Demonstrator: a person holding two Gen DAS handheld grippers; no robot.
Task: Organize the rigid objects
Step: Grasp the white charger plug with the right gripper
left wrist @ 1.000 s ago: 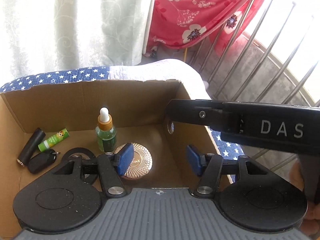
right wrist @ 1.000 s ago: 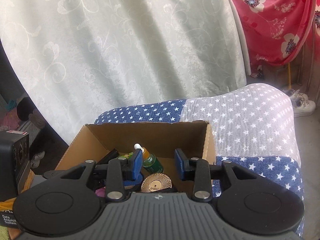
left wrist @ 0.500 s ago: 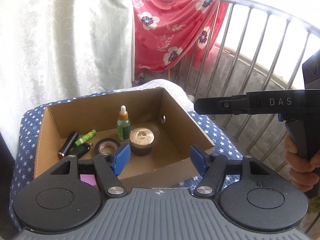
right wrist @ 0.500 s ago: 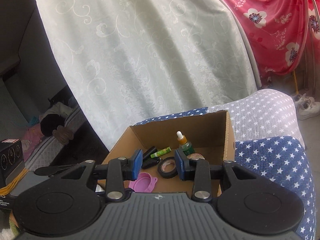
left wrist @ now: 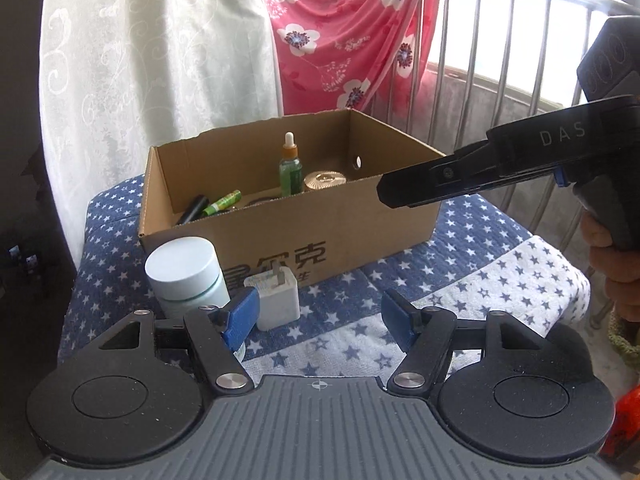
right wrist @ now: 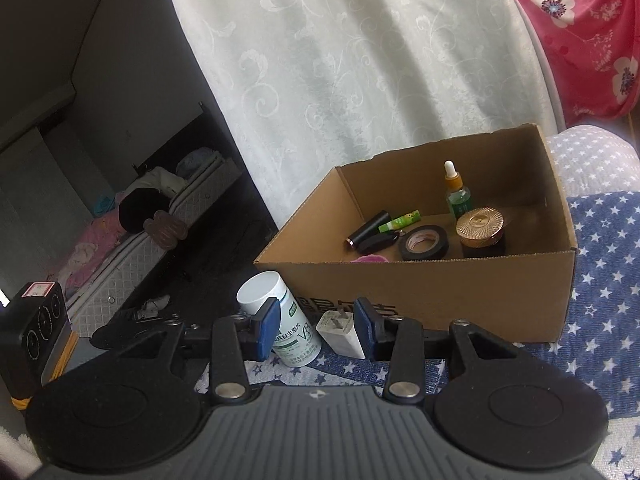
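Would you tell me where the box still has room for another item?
In the cardboard box, the floor by the right wall, beyond the gold-lidded jar, is bare. The left and middle are crowded: black tube, tape roll, dropper bottle.

The cardboard box (right wrist: pixel 460 292) wall hides most of a pink item (right wrist: pixel 370 259).

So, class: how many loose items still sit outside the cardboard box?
2. A white pill bottle stands before the cardboard box, and a white charger plug is just right of it. Others may be hidden.
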